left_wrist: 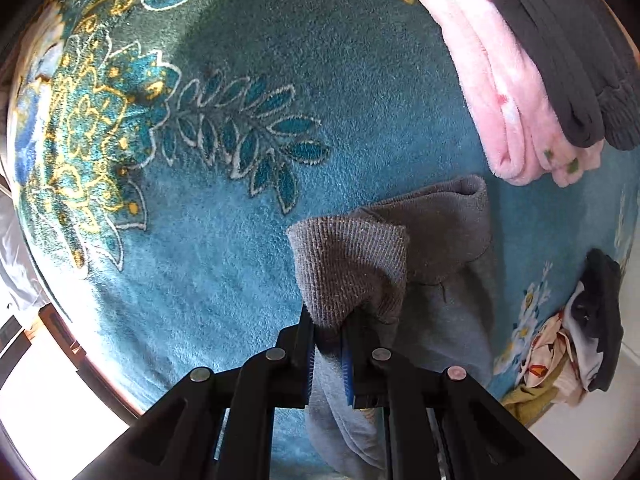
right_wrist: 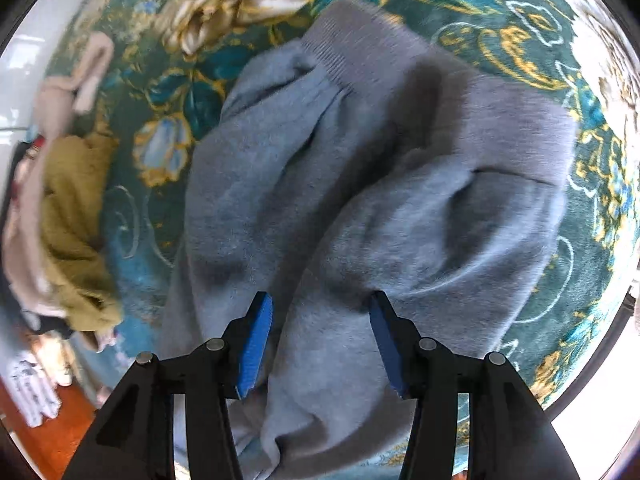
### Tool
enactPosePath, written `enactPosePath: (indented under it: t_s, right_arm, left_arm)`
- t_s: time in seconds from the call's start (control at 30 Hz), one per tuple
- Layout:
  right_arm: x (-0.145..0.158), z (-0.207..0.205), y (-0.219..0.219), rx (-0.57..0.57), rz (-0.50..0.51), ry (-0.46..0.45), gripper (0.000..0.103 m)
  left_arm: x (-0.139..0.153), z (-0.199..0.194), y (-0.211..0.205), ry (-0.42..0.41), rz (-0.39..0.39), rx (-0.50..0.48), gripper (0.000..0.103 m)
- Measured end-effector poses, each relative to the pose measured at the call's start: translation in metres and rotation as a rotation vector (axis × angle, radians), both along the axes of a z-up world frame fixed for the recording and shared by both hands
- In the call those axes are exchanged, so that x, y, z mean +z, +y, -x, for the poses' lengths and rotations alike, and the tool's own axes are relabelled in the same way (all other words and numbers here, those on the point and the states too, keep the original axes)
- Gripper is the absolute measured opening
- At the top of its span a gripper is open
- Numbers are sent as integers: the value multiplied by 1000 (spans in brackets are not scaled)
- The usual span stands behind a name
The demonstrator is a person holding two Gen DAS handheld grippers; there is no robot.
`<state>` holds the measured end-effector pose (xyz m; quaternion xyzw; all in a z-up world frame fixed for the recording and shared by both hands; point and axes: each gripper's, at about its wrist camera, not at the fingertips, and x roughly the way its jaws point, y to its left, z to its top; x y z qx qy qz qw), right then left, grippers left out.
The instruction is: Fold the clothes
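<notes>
Teal pile carpet with gold and white floral motifs lies under everything in both views.

Left wrist view, left to right: a leaf motif occupies the left half of the carpet. At centre, my left claw is clamped on the ribbed cuff of the grey sweatshirt; the cuff bunches up above the blue pads, and paler grey fabric runs down between the claw arms. To the upper right, a folded pink fleece garment lies on the carpet, with a dark grey folded garment stacked on it. At the far right edge, a mixed heap of clothes sits at the carpet border.

Right wrist view, left to right: an unfolded pile of clothes, with a mustard-yellow piece and a pale pink piece, lies at the left edge of the carpet, beside a strip of orange-brown floor. The grey sweatshirt fills the centre, crumpled in deep folds, its ribbed hem toward the top. My right claw is apart, blue pads spread over a ridge of the sweatshirt. I cannot tell whether the pads touch the fabric. This view is motion-blurred.
</notes>
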<state>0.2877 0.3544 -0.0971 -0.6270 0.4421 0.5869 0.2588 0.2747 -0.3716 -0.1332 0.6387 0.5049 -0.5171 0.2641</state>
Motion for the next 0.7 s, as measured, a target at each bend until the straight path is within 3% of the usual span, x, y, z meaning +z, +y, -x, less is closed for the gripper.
enactPosePath:
  t_s: [0.17, 0.23, 0.27, 0.33, 0.37, 0.5, 0.6, 0.7]
  right_arm:
    - [-9, 10, -9, 70, -49, -102, 51]
    - [-11, 6, -8, 71, -52, -137, 30]
    - [-10, 1, -5, 45, -34, -131, 27]
    - [-4, -12, 1, -6, -4, -101, 11]
    - [1, -19, 4, -26, 4, -82, 9]
    - [37, -59, 17, -74, -23, 8, 7]
    - [78, -88, 29, -137, -20, 111, 6]
    - [105, -69, 42, -93, -45, 175, 6]
  left_arm:
    - [3, -14, -6, 18, -24, 13, 12]
    - [6, -22, -8, 25, -28, 12, 12]
    - [8, -26, -9, 28, -28, 13, 12]
    - [11, -34, -10, 32, -25, 15, 12]
    - [13, -39, -11, 35, -23, 16, 12]
    - [34, -65, -12, 46, -25, 53, 12]
    - [38, -48, -8, 40, -44, 67, 12]
    - [43, -32, -5, 33, -62, 80, 12]
